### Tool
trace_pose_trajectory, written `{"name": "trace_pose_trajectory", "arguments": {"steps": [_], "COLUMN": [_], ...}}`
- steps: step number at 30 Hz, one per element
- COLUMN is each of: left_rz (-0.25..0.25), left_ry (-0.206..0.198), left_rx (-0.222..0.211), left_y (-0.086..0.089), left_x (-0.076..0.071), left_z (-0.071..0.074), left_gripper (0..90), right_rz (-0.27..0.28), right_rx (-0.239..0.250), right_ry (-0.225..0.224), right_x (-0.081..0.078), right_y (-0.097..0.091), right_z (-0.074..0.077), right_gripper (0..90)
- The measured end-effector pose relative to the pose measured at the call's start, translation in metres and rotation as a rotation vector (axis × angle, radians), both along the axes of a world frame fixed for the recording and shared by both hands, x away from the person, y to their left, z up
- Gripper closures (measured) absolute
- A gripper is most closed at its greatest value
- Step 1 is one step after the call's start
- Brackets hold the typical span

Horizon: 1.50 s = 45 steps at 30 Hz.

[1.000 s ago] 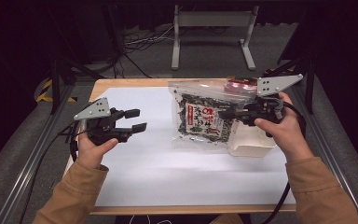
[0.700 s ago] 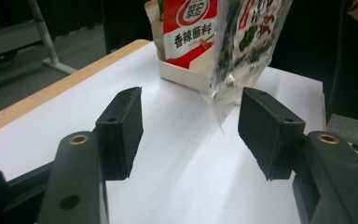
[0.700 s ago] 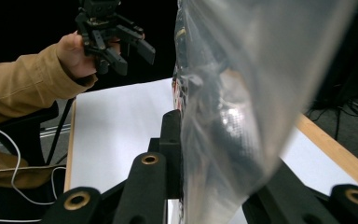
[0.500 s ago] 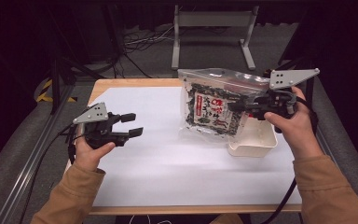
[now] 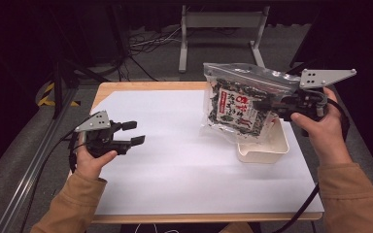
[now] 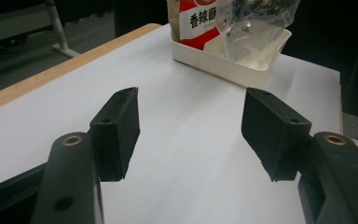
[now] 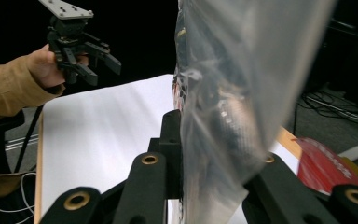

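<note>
— Overhead first: what does the high view record?
— Right gripper [image 5: 267,104] clamped on the side edge of a clear zip bag of dark snack [image 5: 238,104], which hangs lifted over the white tray [image 5: 264,150] at the right of the white sheet [image 5: 184,160] covering the table [image 5: 141,86]. Left gripper [image 5: 136,133] sits low at the left, well apart from the bag, jaws parted around nothing.

— And the left gripper view?
— Both black pads [image 6: 119,133] stand wide apart, having just been opening, with bare white sheet [image 6: 186,154] between them. Beyond lie the tray [image 6: 223,63] and the bag's lower end [image 6: 242,23], red label visible.

— The right gripper view?
— Jaws closed on the bag's clear plastic [image 7: 242,84], which rises upright between them; the dark contents are blurred. Far off at upper left, the left gripper [image 7: 105,65] is held in a hand [image 7: 44,67] with an orange-brown sleeve. A red item [image 7: 324,163] lies at lower right, unidentifiable.
</note>
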State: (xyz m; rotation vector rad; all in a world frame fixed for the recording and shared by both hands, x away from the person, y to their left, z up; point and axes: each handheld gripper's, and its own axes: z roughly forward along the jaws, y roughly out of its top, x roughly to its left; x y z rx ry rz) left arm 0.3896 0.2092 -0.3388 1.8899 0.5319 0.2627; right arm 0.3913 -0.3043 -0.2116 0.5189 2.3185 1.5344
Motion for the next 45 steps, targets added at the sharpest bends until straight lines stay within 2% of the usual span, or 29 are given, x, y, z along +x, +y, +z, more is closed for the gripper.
{"name": "trace_pose_trajectory", "arguments": {"steps": [6,11,18,29,39,45], "left_rz": [0.013,0.028,0.034,0.051,0.042,0.037], "left_ry": [0.001,0.013,0.006,0.012,0.015,0.022], "left_rx": [0.004,-0.006,-0.006,-0.011,-0.003,-0.004], "left_y": [0.003,0.006,0.007,0.012,0.01,0.008], "left_x": [0.001,0.002,0.005,0.003,0.003,0.003], "left_z": [-0.006,-0.01,-0.012,-0.013,-0.015,-0.015], "left_gripper": [35.7,35.5,35.3,34.8,34.3,34.1], "right_rz": [-0.048,-0.098,-0.167,-0.28,-0.327,-0.343], "right_rx": [-0.01,-0.01,0.001,-0.064,-0.065,-0.088], "right_ry": [-0.018,-0.015,-0.006,0.017,0.026,0.043], "right_x": [0.0,0.002,0.003,0.008,0.008,0.006], "right_y": [-0.011,-0.022,-0.036,-0.046,-0.052,-0.053], "right_z": [-0.002,-0.006,-0.014,-0.03,-0.04,-0.048], "right_gripper": [75.1,75.1,75.0,75.0,75.0,75.1]}}
